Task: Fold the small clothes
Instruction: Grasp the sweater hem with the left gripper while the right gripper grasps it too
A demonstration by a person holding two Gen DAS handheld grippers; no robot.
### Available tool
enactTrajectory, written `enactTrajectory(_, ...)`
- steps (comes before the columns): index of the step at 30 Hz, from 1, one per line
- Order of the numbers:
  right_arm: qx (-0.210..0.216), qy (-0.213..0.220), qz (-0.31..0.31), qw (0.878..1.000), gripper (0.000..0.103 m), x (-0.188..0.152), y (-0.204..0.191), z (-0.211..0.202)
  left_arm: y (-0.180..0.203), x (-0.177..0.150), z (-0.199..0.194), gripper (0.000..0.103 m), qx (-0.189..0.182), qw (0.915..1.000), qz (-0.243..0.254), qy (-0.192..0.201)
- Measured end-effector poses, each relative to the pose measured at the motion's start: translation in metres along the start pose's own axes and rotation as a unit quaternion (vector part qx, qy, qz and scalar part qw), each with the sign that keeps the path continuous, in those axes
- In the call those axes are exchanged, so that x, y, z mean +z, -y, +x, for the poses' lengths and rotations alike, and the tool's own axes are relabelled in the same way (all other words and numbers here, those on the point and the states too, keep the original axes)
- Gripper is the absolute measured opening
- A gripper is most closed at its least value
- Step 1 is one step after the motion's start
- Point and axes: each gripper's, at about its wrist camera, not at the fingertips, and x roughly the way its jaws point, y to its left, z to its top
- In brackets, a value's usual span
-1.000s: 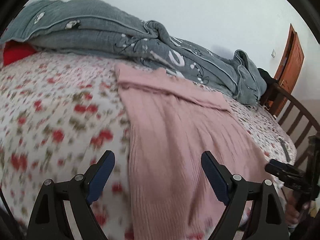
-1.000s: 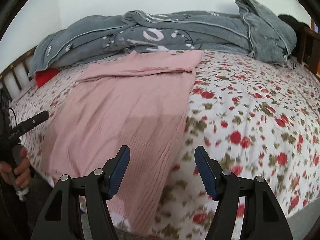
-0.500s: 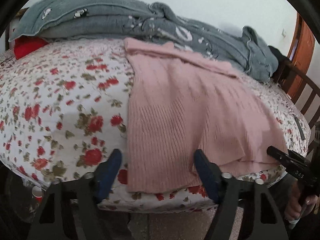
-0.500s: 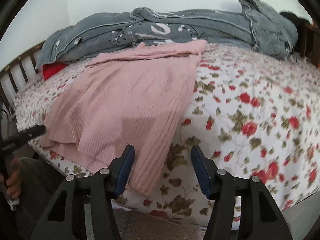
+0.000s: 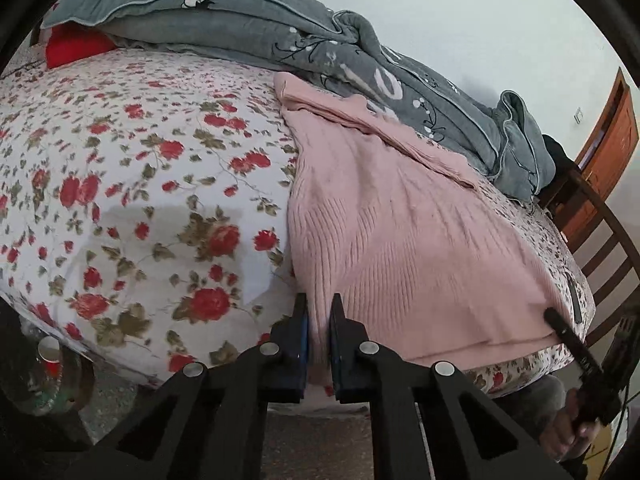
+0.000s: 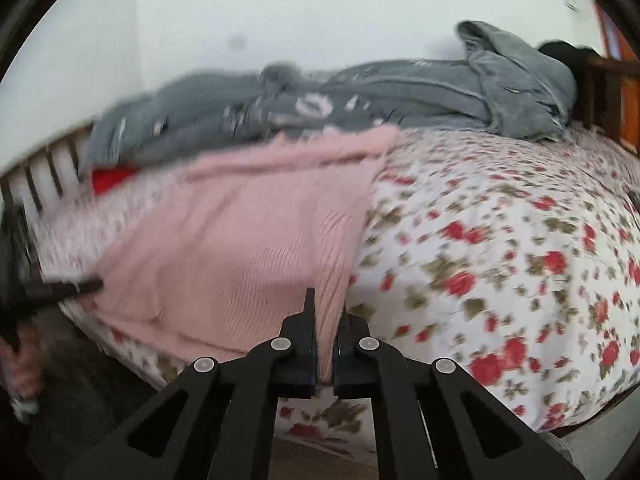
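A pink ribbed knit garment [image 5: 400, 232] lies spread flat on the floral bed sheet [image 5: 140, 200], its near hem hanging at the bed's front edge. My left gripper [image 5: 319, 320] is closing tight on the hem's left corner, with pink cloth pinched between its blue pads. My right gripper [image 6: 326, 320] is closing tight on the hem's right corner [image 6: 328, 304] in the same way. The right wrist view is blurred. Each gripper shows in the other's view: the right gripper [image 5: 560, 328] at the hem's far corner, the left gripper [image 6: 76, 286] likewise.
A crumpled grey quilt [image 5: 360, 52] runs along the back of the bed against the wall, with a red pillow [image 5: 72, 46] under its left end. Wooden bed rails [image 5: 608, 248] and a door [image 5: 608, 148] stand at the right. A red cup [image 5: 50, 356] sits on the floor.
Both grippers went from wide open to shut, dropping down and in to the near hem, and now pinch the pink cloth at its two corners.
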Motion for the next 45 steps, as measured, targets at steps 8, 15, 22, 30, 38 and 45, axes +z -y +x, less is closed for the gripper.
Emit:
enactTrajectory(8, -0.013, -0.016, -0.001, 1.000, 0.004, -0.011, 0.002, -0.001, -0.008, -0.003, 0.001, 0.010, -0.013, 0.9998, -0.007, -0.013)
enactTrajectory(15, -0.022, -0.065, 0.014, 0.998, 0.006, -0.019, 0.008, 0.018, -0.010, -0.014, 0.000, 0.009, -0.014, 0.9996, 0.003, -0.024)
enactTrajectory(22, -0.044, -0.066, 0.021, 0.997, 0.026, -0.022, 0.010, 0.019, -0.011, -0.016, -0.010, 0.035, -0.057, 0.9982, 0.016, -0.014)
enactTrajectory(30, -0.060, -0.040, -0.022, 0.997, 0.040, 0.002, -0.002, 0.018, 0.000, 0.001, 0.013, 0.044, -0.037, 0.9984, 0.022, -0.035)
enactTrajectory(38, -0.064, -0.079, -0.033, 0.994, 0.022, -0.013, -0.004, 0.030, -0.009, -0.008, 0.009, 0.029, -0.025, 0.9990, 0.002, -0.037)
enactTrajectory(45, -0.062, -0.088, -0.012, 0.994, 0.022, -0.016, 0.002, 0.031, -0.015, -0.013, 0.005, 0.024, -0.027, 0.9991, -0.014, -0.029)
